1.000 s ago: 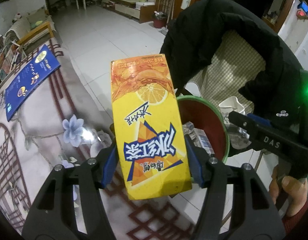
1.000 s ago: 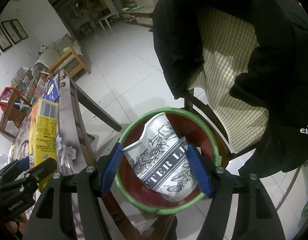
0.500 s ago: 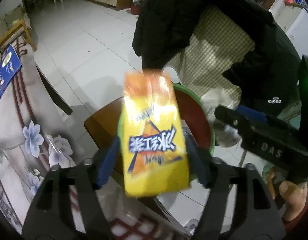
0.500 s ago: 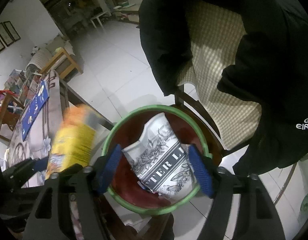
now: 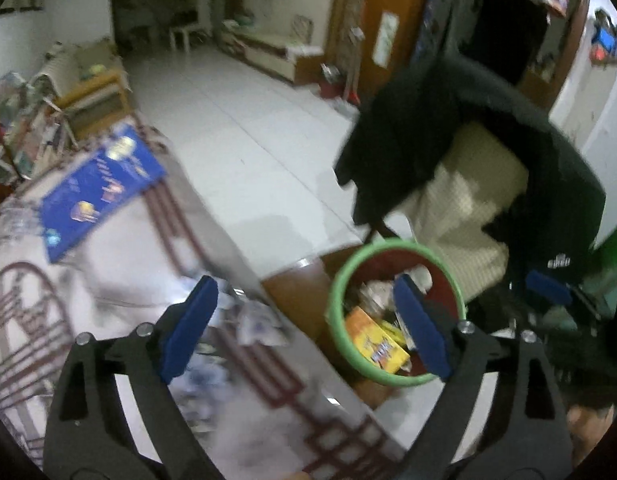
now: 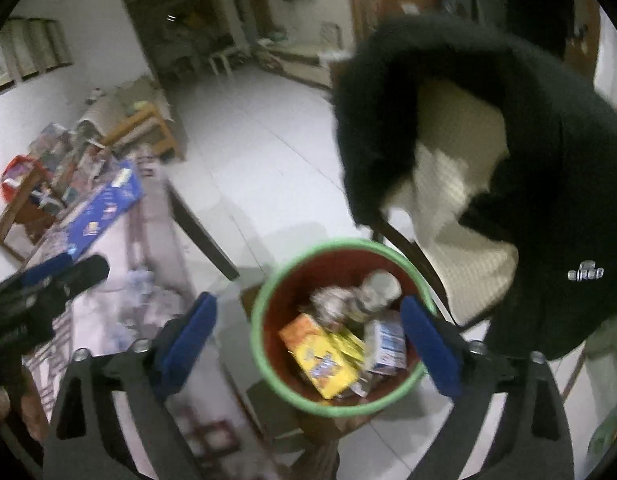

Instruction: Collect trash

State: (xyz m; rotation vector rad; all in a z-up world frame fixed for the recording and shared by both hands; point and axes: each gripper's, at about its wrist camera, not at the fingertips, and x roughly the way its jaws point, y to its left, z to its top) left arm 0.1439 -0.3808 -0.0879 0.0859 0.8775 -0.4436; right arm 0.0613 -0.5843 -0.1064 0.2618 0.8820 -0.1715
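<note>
Now the left claw (image 5: 304,320) is standing wide, its jaws having just been opening, with nothing between them; the yellow drink carton (image 5: 375,340) is lying inside the green-rimmed bin (image 5: 333,292), just ahead of the right-hand blue pad; the right claw (image 6: 308,344) is likewise gaping after opening, empty, and hanging above the same bin (image 6: 260,308); below it the carton (image 6: 320,356) is resting beside the printed paper cup (image 6: 354,300) and a small white-and-blue box (image 6: 386,346); left of both claws the patterned counter (image 5: 120,240) is carrying a blue booklet (image 5: 96,192); beyond the bin a black jacket (image 6: 548,160) is draping a chair.
</note>
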